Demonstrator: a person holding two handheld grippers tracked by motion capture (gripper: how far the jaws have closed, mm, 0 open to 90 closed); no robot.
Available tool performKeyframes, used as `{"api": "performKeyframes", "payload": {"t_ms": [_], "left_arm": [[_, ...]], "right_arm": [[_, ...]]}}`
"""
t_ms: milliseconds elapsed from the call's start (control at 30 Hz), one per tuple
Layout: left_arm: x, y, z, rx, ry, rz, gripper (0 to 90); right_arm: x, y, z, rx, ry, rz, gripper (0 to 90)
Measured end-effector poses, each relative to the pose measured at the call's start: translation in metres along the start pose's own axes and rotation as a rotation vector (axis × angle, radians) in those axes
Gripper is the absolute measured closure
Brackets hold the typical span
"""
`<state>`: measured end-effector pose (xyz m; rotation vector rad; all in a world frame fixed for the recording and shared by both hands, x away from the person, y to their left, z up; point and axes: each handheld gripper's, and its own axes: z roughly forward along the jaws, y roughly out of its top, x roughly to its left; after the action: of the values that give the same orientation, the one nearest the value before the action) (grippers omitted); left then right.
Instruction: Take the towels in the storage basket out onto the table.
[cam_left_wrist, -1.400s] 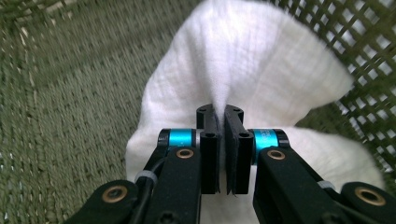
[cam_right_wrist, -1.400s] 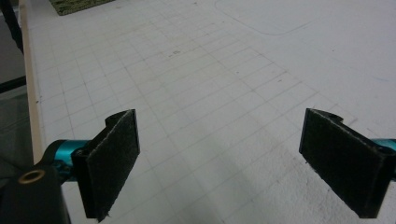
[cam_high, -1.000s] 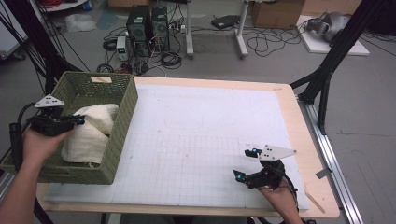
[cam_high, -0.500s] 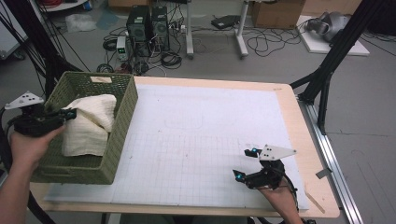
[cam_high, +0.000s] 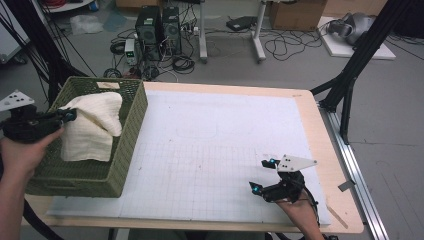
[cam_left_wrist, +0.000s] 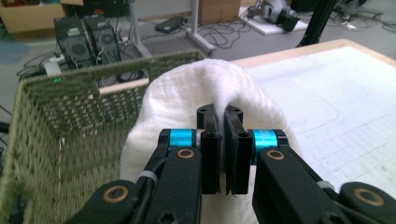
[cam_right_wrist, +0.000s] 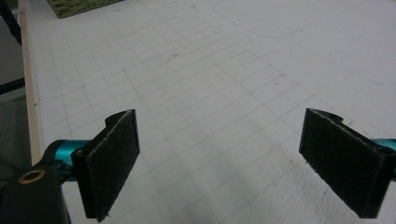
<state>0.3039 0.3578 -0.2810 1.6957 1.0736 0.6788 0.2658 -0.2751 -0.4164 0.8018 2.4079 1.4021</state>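
At the left edge, the left hand (cam_high: 22, 150) reaches in level above the green basket (cam_high: 131, 125); the left tongs (cam_high: 67, 115) pinch a fold of the white towel (cam_high: 92, 127), which hangs into the basket. Far right, the right hand (cam_high: 295, 207) rests low on the surface (cam_high: 210, 150), the right tongs (cam_high: 263, 175) gaping wide apart, gripping nothing.

A wide white gridded mat (cam_high: 215, 150) covers most of the wooden table (cam_high: 330, 150) and lies bare from the basket's right wall across to the right edge, giving open passage. At the left end a green woven basket (cam_high: 127, 145) with tall walls blocks the way. A white towel (cam_high: 92, 127) drapes above its rim, crowding the inside.
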Motion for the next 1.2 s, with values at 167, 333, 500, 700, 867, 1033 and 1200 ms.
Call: {"api": "performKeyframes", "payload": {"t_ms": [167, 333, 500, 700, 867, 1033, 1200], "left_arm": [[-0.008, 0.013, -0.003, -0.024, -0.022, 0.018, 85.9], [-0.02, 0.025, -0.003, -0.05, -0.052, 0.036, 85.8], [-0.037, 0.038, 0.0, -0.065, -0.093, 0.07, 85.9], [-0.059, 0.05, 0.009, -0.066, -0.144, 0.103, 85.9], [-0.078, 0.059, 0.018, -0.072, -0.188, 0.129, 85.9], [-0.097, 0.067, 0.028, -0.073, -0.228, 0.162, 85.9], [-0.115, 0.067, 0.041, -0.067, -0.266, 0.18, 85.9]], "right_arm": [[0.0, 0.0, 0.0, -0.002, -0.001, 0.0, 11.4], [0.0, 0.0, 0.0, -0.001, 0.001, 0.0, 11.4], [0.0, 0.0, 0.0, -0.001, 0.0, 0.0, 11.4], [-0.001, 0.0, 0.0, -0.005, -0.001, -0.004, 11.4], [0.0, 0.001, -0.001, -0.007, 0.0, -0.003, 11.4], [0.0, 0.001, -0.001, -0.008, -0.001, -0.001, 11.4], [0.0, 0.001, -0.002, -0.012, -0.003, -0.004, 11.4]]}}
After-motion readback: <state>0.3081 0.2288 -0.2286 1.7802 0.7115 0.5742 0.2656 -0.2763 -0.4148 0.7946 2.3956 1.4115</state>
